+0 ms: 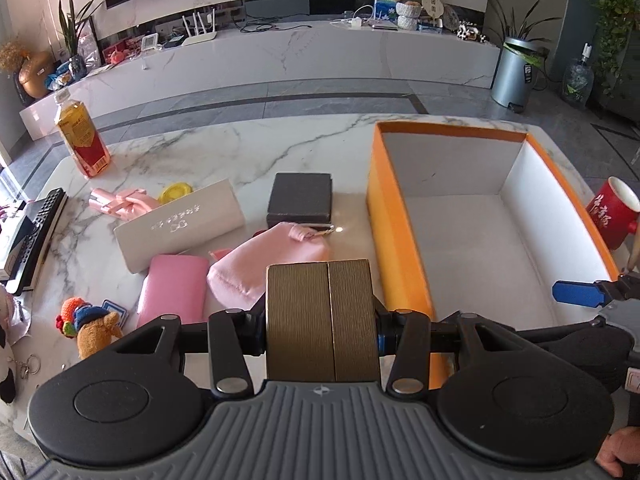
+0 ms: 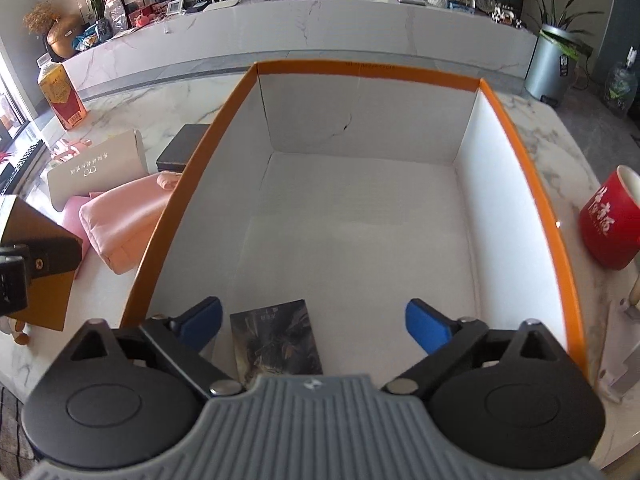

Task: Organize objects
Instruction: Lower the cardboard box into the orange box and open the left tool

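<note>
The left tongs (image 1: 322, 320) are clenched on a gold-brown box (image 1: 322, 316), carried clear of the bench (image 1: 208, 148) just outside the left wall of the orange tray (image 1: 394, 240), at about nine o'clock from it; gripping the box across its narrow sides leaves its broad face toward the camera, probably so it can be set flat inside. The right tongs (image 2: 316, 324) hang released over the tray's near end, their blue fingers (image 2: 424, 324) spread well apart, and a dark printed card-like box (image 2: 276, 340) lies flat on the white floor between them at six o'clock of the tray interior, touched by neither pad. It seems to have been laid against the near wall so the rest of the floor stays free for later items. Still waiting on the bench at the tray's nine o'clock are a pink pouch (image 1: 264, 268), a pink wallet-like case (image 1: 172, 288), a grey square box (image 1: 300, 200) and a white card box (image 1: 180, 224), with a plush toy (image 1: 94, 326) nearer the edge. A red mug (image 2: 612, 220) stands outside the tray at three o'clock, and a tea bottle (image 1: 82, 136) at ten o'clock, upright.
</note>
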Available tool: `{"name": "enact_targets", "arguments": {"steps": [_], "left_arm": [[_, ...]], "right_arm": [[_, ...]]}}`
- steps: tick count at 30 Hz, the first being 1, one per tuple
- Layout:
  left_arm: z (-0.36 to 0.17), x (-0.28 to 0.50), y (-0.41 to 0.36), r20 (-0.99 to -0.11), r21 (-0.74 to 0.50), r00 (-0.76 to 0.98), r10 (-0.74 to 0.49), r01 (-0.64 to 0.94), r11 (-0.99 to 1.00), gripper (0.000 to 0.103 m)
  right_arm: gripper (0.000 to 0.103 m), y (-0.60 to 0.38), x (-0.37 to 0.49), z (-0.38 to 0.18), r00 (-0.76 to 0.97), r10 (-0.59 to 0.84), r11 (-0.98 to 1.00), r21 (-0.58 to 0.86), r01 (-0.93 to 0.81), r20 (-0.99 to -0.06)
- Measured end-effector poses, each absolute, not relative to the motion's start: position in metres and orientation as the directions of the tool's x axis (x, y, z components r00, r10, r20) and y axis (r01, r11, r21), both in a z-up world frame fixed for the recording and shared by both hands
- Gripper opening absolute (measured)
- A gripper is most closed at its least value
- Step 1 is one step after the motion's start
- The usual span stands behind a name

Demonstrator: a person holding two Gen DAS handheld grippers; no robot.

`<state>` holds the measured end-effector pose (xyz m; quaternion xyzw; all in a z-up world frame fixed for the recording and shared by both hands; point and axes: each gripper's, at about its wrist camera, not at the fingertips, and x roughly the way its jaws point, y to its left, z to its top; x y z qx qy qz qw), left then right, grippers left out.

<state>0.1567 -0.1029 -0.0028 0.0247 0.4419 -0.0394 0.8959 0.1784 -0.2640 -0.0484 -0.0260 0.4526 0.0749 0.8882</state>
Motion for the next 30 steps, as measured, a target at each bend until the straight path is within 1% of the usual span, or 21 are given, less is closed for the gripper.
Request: {"name": "enact_targets", "arguments": {"steps": [4,9,13,18,22,27,30], "left_arm": [[0.003,0.159,-0.127,-0.784,-0.026,0.614,-0.096,0.122,0.992,0.053],[0.006,0.158,-0.159,-0.772,-0.051,0.613,-0.169,0.205,0.977,0.053],[-0.004,0.16,-0.183,-0.787,-0.058,0.584,-0.201,0.253,0.966,0.053],[-0.024,0.166,-0.202,-0.816,-0.029,0.551,-0.175,0.264,0.964,0.053],[-0.038,0.166,-0.209,-0.838,0.014,0.533,-0.122,0.244,0.97,0.053],[-0.05,0.171,-0.207,-0.856,0.024,0.509,-0.092,0.216,0.976,0.053],[-0.05,0.171,-0.21,-0.857,0.05,0.511,-0.069,0.215,0.975,0.057]], "right_arm": [[0.102,-0.282,0.172,-0.033,0.605,0.098,0.988,0.007,-0.151,-0.79],[0.102,-0.308,0.162,-0.019,0.641,0.018,0.993,-0.061,-0.102,-0.767],[0.102,-0.323,0.156,-0.014,0.655,-0.029,0.991,-0.106,-0.078,-0.755],[0.102,-0.332,0.149,-0.016,0.668,-0.093,0.971,-0.215,-0.103,-0.739],[0.102,-0.338,0.148,-0.023,0.642,-0.071,0.967,-0.211,-0.143,-0.764],[0.102,-0.342,0.149,-0.028,0.64,-0.07,0.967,-0.211,-0.146,-0.765],[0.102,-0.345,0.15,-0.029,0.64,-0.061,0.972,-0.19,-0.135,-0.766]]}}
